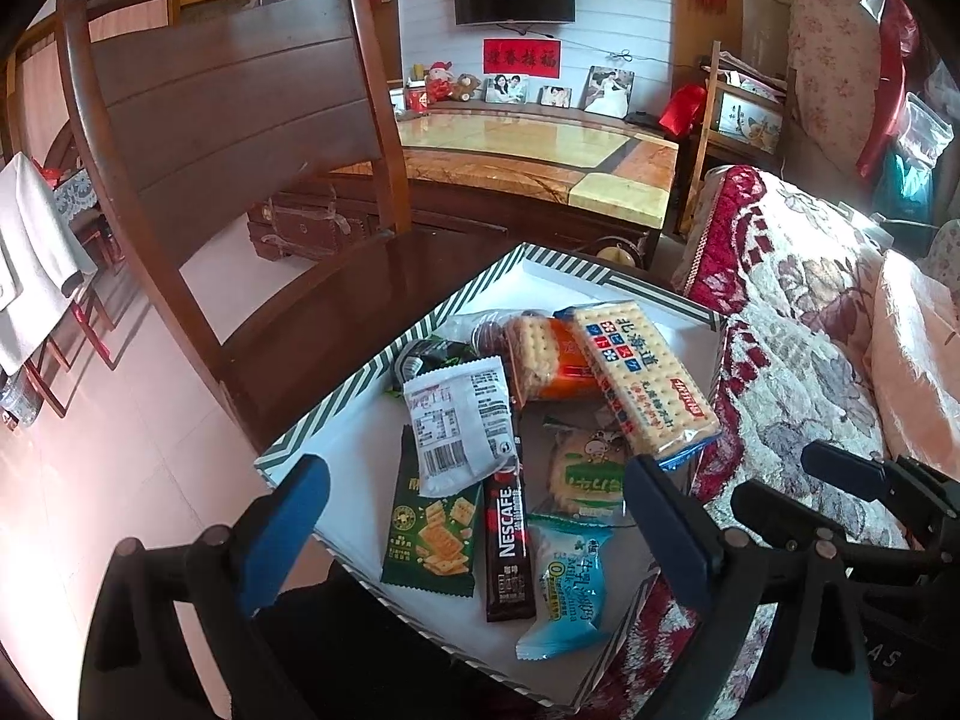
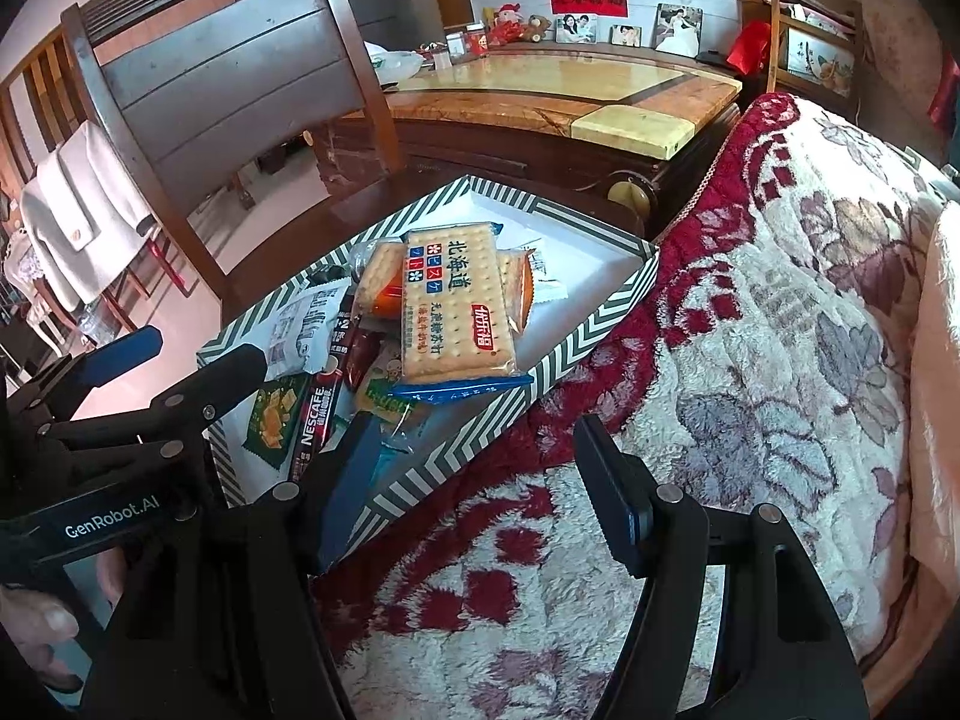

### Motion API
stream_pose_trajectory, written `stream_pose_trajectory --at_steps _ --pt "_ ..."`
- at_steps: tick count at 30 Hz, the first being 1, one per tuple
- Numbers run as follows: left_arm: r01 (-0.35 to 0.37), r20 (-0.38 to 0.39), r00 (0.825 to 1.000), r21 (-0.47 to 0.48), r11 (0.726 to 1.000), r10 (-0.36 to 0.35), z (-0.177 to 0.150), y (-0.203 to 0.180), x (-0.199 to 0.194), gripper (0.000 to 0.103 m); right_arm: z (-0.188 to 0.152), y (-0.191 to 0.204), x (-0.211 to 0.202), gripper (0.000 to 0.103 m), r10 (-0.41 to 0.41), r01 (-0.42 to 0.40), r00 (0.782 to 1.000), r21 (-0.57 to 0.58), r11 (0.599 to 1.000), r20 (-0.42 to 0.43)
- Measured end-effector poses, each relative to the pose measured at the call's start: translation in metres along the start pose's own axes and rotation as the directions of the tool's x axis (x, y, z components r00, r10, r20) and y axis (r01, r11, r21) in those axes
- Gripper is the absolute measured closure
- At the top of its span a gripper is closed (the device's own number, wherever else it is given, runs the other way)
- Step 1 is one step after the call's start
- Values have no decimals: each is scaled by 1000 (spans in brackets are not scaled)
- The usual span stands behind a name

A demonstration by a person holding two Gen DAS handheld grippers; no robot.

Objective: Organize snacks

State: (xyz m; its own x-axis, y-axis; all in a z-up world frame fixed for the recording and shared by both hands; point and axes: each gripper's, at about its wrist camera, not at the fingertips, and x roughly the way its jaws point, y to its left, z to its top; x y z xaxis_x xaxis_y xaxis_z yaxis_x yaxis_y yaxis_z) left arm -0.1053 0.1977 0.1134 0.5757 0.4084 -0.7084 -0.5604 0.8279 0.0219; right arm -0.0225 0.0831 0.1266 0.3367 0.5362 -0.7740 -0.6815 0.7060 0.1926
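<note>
Your left gripper (image 1: 474, 516) hangs wide open over the striped box (image 1: 312, 420), fingers straddling the coffee stick (image 1: 509, 546), green cracker pack (image 1: 433, 534) and blue milk snack (image 1: 567, 588). The long cracker pack (image 1: 642, 381) lies at the far right.

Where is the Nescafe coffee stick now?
In the left wrist view, the dark Nescafe coffee stick lies in the striped box, between green cracker packet and blue packet.

Glossy plastic snack wrappers (image 1: 468, 450) in a matt striped cardboard tray (image 1: 336, 396), beside fluffy floral fleece blanket (image 2: 750, 330).
</note>
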Motion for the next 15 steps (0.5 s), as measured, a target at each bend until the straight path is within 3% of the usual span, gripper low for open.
stream_pose_trajectory --at_steps 15 --pt "-8 -2 1000 -3 1000 8 0 1 1 4 0 3 4 36 7 -7 1000 -3 1000 -15"
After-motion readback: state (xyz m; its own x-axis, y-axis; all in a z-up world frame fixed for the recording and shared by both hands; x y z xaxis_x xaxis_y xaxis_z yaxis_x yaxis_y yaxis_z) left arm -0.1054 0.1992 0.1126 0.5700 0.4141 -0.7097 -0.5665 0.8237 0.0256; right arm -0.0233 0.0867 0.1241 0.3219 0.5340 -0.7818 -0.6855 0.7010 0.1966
